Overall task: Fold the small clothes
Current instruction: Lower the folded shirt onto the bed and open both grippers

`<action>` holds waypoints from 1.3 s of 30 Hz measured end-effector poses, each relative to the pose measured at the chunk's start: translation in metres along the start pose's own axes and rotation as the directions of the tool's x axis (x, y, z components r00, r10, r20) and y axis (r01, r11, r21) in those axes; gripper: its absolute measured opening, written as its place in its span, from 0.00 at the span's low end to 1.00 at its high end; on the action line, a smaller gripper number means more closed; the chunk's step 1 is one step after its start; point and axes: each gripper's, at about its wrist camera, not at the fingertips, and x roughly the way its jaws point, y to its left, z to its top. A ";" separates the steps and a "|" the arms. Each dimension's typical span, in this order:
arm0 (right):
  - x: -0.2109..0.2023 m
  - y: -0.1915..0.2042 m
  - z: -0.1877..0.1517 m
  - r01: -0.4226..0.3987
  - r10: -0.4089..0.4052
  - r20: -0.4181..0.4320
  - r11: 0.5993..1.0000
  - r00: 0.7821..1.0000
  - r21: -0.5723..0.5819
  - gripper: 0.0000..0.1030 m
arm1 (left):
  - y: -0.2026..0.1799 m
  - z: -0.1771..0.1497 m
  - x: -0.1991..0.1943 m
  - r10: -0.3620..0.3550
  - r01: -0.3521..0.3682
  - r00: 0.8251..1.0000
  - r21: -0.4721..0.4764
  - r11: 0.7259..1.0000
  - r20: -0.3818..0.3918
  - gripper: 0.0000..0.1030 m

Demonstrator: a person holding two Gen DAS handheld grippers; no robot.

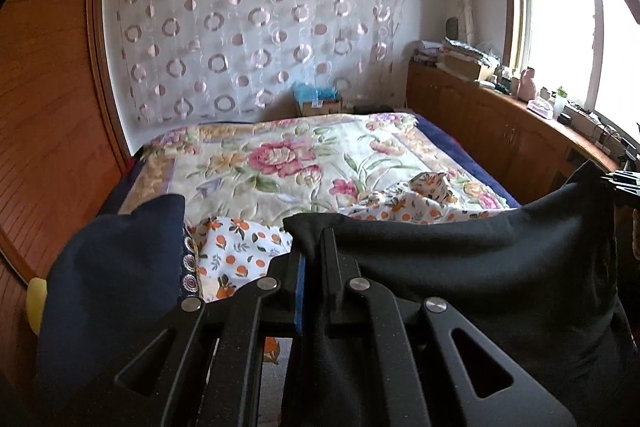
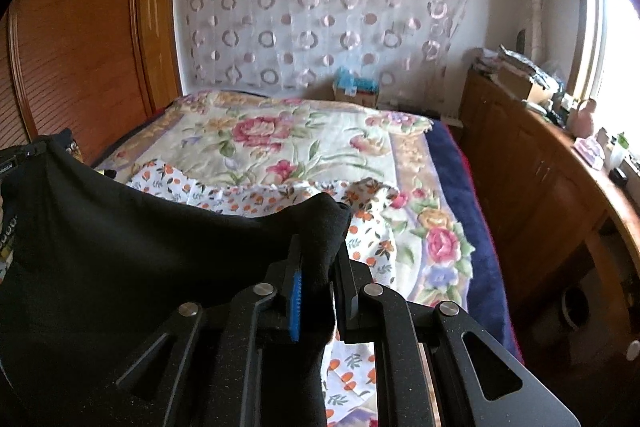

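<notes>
The left gripper (image 1: 314, 259) and right gripper (image 2: 320, 263) are each clamped on 1 top corner of the black garment (image 1: 460, 267), which hangs stretched between them, long axis left-right, above the bed's near edge. Beyond lies an orange-print cloth (image 2: 240, 195) on the bed (image 1: 280, 155).

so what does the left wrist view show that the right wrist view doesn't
Only the left wrist view shows a navy garment hanging at its left edge, with a yellow object behind it, and the left gripper clamped on one corner of the black garment.

Only the right wrist view shows the right gripper clamped on the black garment's other corner.

Both show the black garment held up over the floral quilt and the orange-print fabric lying on it.
</notes>
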 end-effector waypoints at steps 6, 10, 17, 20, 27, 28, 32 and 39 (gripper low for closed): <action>-0.010 0.006 -0.018 0.023 -0.023 -0.029 1.000 0.999 0.000 0.28 | 0.000 -0.007 -0.012 -0.004 0.004 1.000 0.002 1.000 -0.011 0.33; -0.034 0.011 -0.032 0.010 -0.010 -0.024 1.000 1.000 0.003 0.29 | -0.002 -0.016 -0.036 -0.053 0.053 0.999 0.008 0.999 -0.004 0.59; -0.074 0.025 -0.079 -0.002 0.003 -0.046 1.000 0.999 0.006 0.30 | -0.013 -0.057 -0.081 -0.119 0.119 0.992 0.011 0.993 -0.029 0.78; -0.082 0.028 -0.091 -0.018 0.020 -0.064 0.999 0.998 0.029 0.29 | -0.017 -0.079 -0.093 -0.107 0.108 0.993 0.015 0.994 -0.054 0.78; -0.093 0.036 -0.110 -0.017 0.026 -0.105 0.996 0.994 0.082 0.30 | -0.012 -0.120 -0.103 -0.083 0.080 0.990 -0.025 0.996 -0.117 0.78; -0.093 0.038 -0.111 -0.027 0.038 -0.115 0.996 0.993 0.089 0.30 | -0.011 -0.124 -0.103 -0.078 0.076 0.989 -0.028 0.997 -0.124 0.78; -0.092 0.036 -0.113 -0.046 0.063 -0.139 0.992 0.988 0.122 0.48 | -0.010 -0.140 -0.108 -0.071 0.065 0.987 -0.046 0.997 -0.143 0.78; -0.087 0.027 -0.115 -0.071 0.105 -0.187 0.980 0.977 0.183 0.50 | -0.008 -0.163 -0.107 -0.082 0.072 0.979 -0.061 0.996 -0.184 0.78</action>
